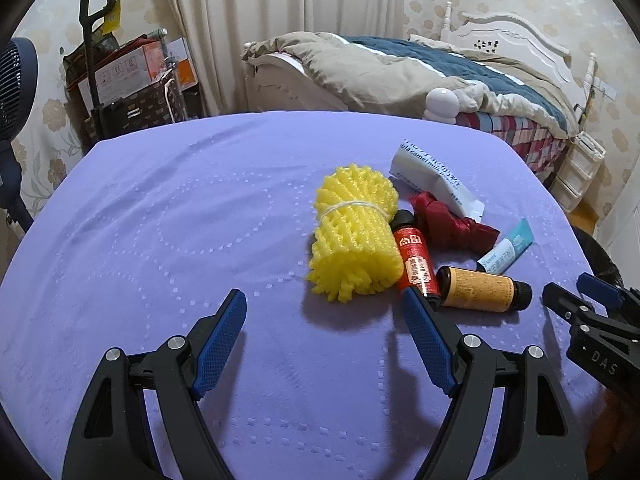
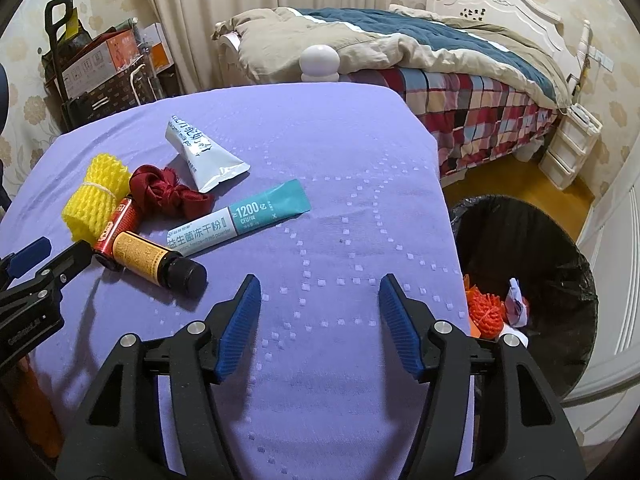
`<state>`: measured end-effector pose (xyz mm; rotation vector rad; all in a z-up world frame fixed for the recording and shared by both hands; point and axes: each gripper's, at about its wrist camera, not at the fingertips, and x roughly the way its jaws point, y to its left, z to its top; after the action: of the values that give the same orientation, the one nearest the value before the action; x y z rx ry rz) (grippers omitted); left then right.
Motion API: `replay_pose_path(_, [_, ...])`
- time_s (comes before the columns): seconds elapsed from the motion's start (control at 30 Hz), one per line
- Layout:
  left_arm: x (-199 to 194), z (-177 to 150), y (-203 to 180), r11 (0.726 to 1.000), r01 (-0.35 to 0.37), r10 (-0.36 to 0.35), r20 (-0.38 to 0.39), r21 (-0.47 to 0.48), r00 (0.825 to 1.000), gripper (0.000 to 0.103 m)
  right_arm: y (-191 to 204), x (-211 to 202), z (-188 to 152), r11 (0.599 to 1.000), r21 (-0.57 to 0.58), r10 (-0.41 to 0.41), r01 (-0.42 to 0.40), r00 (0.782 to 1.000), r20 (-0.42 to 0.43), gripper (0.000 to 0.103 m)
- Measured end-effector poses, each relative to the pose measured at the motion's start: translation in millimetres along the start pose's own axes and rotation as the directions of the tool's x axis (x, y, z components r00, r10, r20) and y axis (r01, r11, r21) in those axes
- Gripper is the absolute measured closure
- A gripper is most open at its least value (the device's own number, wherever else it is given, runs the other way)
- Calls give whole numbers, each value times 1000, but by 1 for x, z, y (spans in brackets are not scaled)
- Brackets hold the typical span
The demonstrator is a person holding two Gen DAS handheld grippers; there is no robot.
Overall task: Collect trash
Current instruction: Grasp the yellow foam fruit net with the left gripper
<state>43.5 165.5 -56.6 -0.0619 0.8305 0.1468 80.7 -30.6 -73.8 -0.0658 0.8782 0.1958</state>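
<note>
Left wrist view: our left tongs (image 1: pixel 322 300) gape wide and empty, right tip touching the red bottle (image 1: pixel 414 258). The amber bottle (image 1: pixel 482 289) lies crosswise just right, near the tabletop's right edge. Our right tongs (image 2: pixel 320 290), also wide and empty, sit nearer the bin (image 2: pixel 560 264).

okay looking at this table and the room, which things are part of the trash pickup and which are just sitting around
Part of the job:
yellow foam net
red bottle
amber bottle
red ribbon
teal sachet
white pouch
trash bin
left gripper and right gripper, both open

Just lying about:
bed
cardboard boxes
fan
white lamp
</note>
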Motion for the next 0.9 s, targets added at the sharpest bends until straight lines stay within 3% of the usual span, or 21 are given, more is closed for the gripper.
replay_pose_path(0.9, [-2, 6, -2, 999, 44, -44, 22, 5, 999, 25, 4, 7, 8, 1000, -6, -9, 9, 1000, -6, 41])
